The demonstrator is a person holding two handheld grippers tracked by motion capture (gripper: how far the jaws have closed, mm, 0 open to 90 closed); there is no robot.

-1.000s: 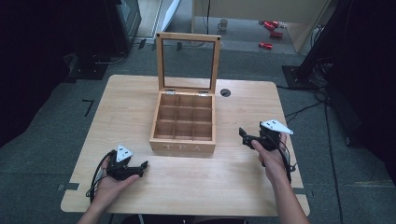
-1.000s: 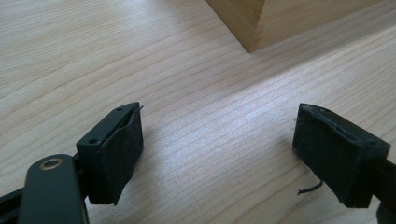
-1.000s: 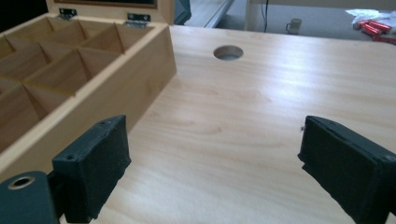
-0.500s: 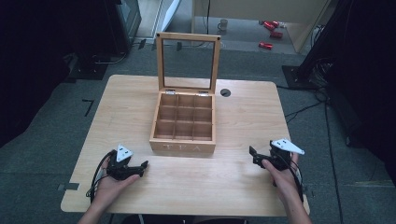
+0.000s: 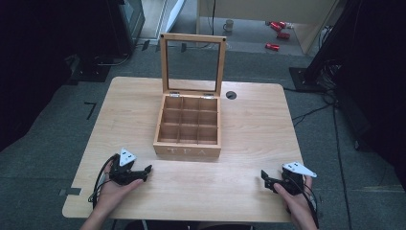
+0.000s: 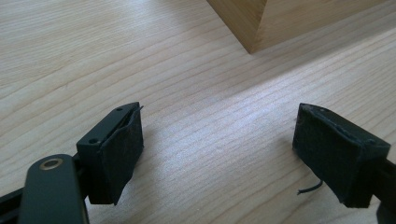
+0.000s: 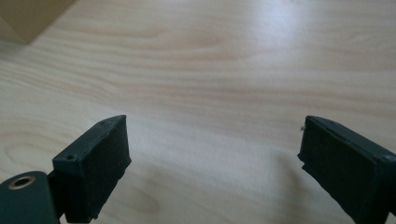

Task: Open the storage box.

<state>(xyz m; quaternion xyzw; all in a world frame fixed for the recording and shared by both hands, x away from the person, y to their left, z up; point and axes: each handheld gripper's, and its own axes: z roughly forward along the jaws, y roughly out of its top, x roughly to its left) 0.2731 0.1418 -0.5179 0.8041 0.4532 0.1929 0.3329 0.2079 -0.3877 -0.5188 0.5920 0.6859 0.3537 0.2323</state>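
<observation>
The left gripper view looks along the left claw (image 6: pixel 217 154), whose two black padded jaws stand wide apart with nothing but bare wood grain between them. A loose thread curls from the pad on the right of that view. Ahead of the jaws, a corner of the light wooden tea box (image 6: pixel 261 23) rises from the pale wooden surface (image 6: pixel 177 84), near the claw but not touching it.

In the right gripper view the right claw (image 7: pixel 212 165) is likewise spread open and empty, low over the surface, with a sliver of the box at the upper left corner, well apart from it.

In the high view the left claw (image 5: pixel 143 171) rests in a hand near the front left edge of the surface (image 5: pixel 249 124), jaws aimed toward the middle. The right claw (image 5: pixel 266 179) sits in the other hand near the front right edge, jaws pointing left, a grey three-cornered plate on top. The tea box (image 5: pixel 189 125) stands at the centre of the surface, between and beyond both claws, its glass-paned lid (image 5: pixel 193 64) raised upright at the back. Its nine compartments look empty, and the front wall reads "TEA". A small round dark grommet (image 5: pixel 231 95) sits in the surface just right of the lid.
</observation>
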